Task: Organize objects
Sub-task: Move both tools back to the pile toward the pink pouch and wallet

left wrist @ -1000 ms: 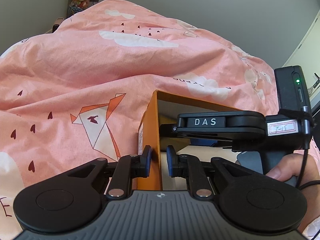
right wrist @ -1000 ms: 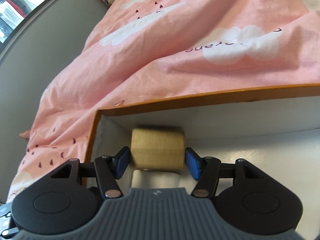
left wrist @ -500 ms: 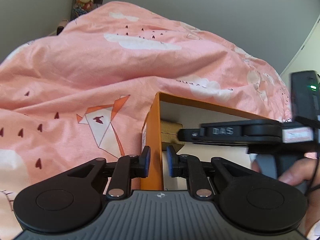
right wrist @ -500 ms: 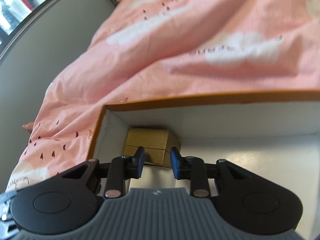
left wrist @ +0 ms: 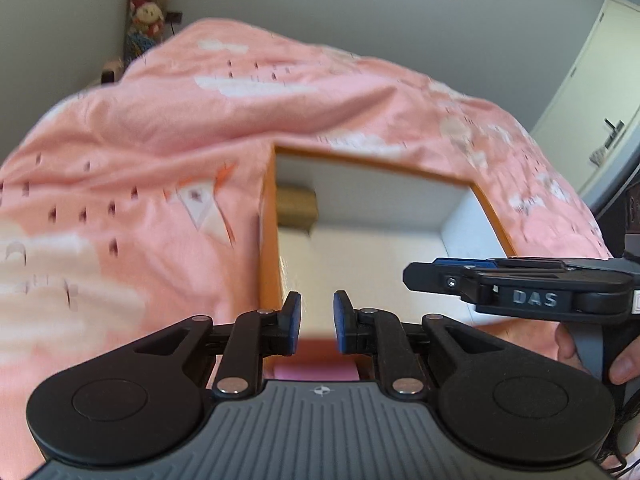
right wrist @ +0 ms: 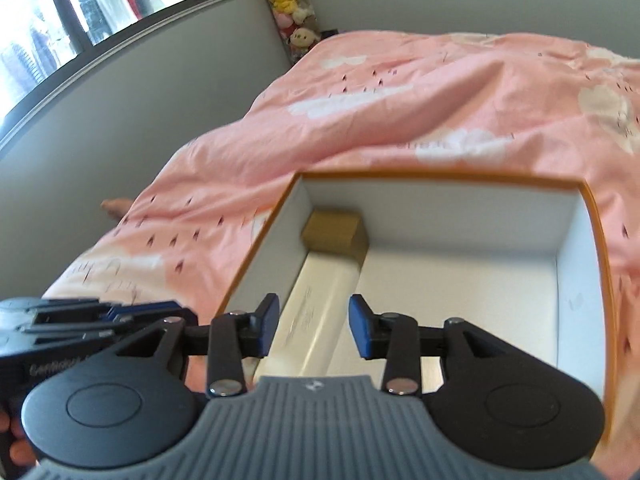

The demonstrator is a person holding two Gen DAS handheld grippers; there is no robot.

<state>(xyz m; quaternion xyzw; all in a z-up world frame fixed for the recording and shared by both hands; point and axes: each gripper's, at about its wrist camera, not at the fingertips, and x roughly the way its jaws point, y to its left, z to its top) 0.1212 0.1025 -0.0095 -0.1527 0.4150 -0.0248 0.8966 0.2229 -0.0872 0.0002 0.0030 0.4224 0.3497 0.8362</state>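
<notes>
Jaws of both grippers spread, empty; cream box (right wrist: 320, 304) lies lengthwise toward brown block (right wrist: 334, 236) in tray corner (right wrist: 576, 280).

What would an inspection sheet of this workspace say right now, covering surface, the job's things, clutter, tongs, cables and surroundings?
Surface: pink patterned duvet on a bed, rumpled.
Job's things: open orange box with white inside, sitting on the duvet; brown block in its far left corner; long cream box lying along the left wall, its far end against the block.
Clutter: nothing seen.
Tongs: left tongs open, empty, at the box's near left corner; right tongs open, empty, above the cream box.
Cables: thin black cord at the right tongs' handle.
Surroundings: grey walls, window, plush toys in the corner, white door.
</notes>
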